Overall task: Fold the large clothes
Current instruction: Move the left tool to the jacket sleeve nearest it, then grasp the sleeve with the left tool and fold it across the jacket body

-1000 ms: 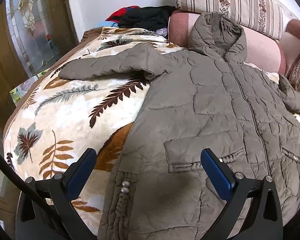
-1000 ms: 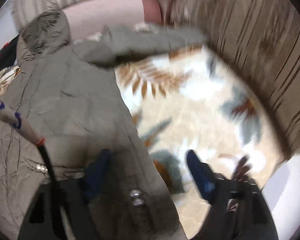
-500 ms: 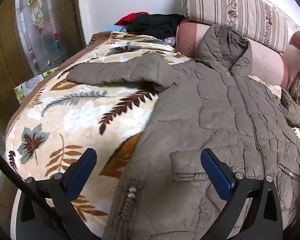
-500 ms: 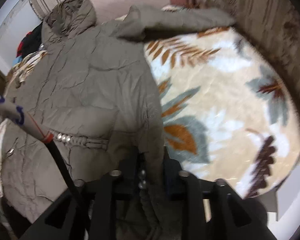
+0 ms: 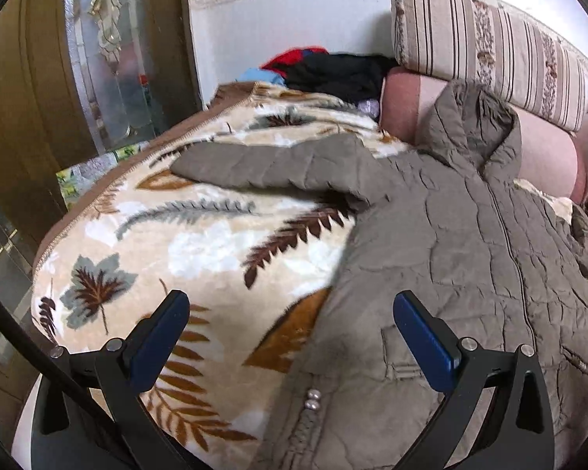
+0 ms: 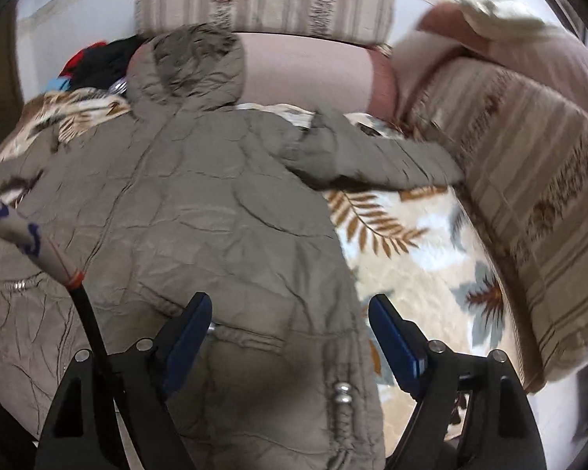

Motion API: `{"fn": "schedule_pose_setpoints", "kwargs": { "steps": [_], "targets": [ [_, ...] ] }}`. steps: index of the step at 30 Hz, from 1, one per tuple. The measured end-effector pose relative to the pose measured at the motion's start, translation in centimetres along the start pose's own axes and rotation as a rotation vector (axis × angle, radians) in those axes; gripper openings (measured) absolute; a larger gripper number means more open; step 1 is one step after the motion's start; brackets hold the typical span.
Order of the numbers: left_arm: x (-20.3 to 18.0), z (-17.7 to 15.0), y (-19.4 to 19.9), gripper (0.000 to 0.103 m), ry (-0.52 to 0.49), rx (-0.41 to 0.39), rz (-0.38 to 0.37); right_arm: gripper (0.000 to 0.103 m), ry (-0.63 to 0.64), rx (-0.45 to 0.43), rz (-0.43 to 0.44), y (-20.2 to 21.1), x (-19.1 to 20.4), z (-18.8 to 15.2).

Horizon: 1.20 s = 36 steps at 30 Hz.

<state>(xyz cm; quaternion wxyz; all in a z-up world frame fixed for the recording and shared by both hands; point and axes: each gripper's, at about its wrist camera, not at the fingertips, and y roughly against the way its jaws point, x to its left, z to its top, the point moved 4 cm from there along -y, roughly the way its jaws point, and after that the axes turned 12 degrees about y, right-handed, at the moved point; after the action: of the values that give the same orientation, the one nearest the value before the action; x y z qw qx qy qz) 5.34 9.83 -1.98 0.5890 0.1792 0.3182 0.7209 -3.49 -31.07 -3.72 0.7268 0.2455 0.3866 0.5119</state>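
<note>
Half a sec ago the right gripper (image 6: 290,337) was pinched on the coat's hem edge; now it's sitting spread wide, blue pads apart, gripping nothing, hovering over the near right edge of the jacket (image 6: 200,211) w/ one pad over fabric and one over the blanket (image 6: 423,258). Left gripper (image 5: 290,337) is hanging spread too, same as before, holding nothing, straddling the jacket's left hem edge (image 5: 450,235), and its view has slid a bit toward the blanket side.

Jacket is lying flat, front up, on the blanket (image 5: 200,243). Its long axis is running away from both grippers: hem nearest, hood (image 6: 188,66) farthest, propped against the pink bolster (image 6: 305,70). Zipper is running straight up the middle. Sleeves are sticking out sideways, left sleeve (image 5: 262,164) toward the door side, right sleeve (image 6: 376,160) reaching the striped cushion (image 6: 529,180).

Blanket is cream w/ brown and grey leaf print. Behind it: another striped cushion (image 5: 490,47) along the white wall, a heap of black, red and blue clothes (image 5: 333,70) in the corner, and a wood door w/ patterned glass (image 5: 109,58) at far left.

Right view is blurring at its edges, esp. the upper right. Jacket's hem is getting cut off by the frame bottom and the gripper bodies; a cable (image 6: 86,313) is crossing the left of that view.
</note>
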Motion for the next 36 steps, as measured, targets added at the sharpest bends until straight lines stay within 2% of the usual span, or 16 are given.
{"fn": "schedule_pose_setpoints", "kwargs": {
  "steps": [5, 10, 14, 17, 20, 26, 33, 36],
  "targets": [
    [1.3, 1.8, 0.0, 0.103, 0.022, -0.027, 0.006, 0.086, 0.046, -0.027, 0.043, 0.4, 2.1, 2.1],
    [4.6, 6.2, -2.2, 0.103, 0.119, 0.042, -0.026, 0.086, 0.043, -0.069, 0.229, 1.0, 5.2, 5.9],
    [7.7, 11.0, -5.0, 0.103, 0.209, 0.075, -0.052, 0.086, 0.064, -0.112, 0.308, 1.3, 8.1, 7.4],
    [10.4, 14.8, -9.0, 0.103, 0.287, 0.111, -0.068, 0.086, 0.081, -0.117, 0.325, 1.0, 9.6, 7.2],
    [13.1, 17.4, -14.4, 0.103, 0.392, 0.181, -0.110, 0.086, 0.089, -0.073, 0.331, -0.3, 10.2, 6.1],
    [16.2, 17.0, -24.4, 0.103, 0.702, 0.337, -0.253, 0.086, 0.037, 0.022, 0.291, -3.5, 8.7, 4.7],
    [15.5, 16.9, -31.7, 0.103, 0.751, 0.374, -0.247, 0.086, -0.019, 0.100, 0.249, -6.3, 7.1, 4.4],
    [14.7, 18.0, -33.0, 0.102, 0.699, 0.356, -0.222, 0.086, -0.018, 0.118, 0.240, -7.0, 7.2, 4.4]
  ]
}}
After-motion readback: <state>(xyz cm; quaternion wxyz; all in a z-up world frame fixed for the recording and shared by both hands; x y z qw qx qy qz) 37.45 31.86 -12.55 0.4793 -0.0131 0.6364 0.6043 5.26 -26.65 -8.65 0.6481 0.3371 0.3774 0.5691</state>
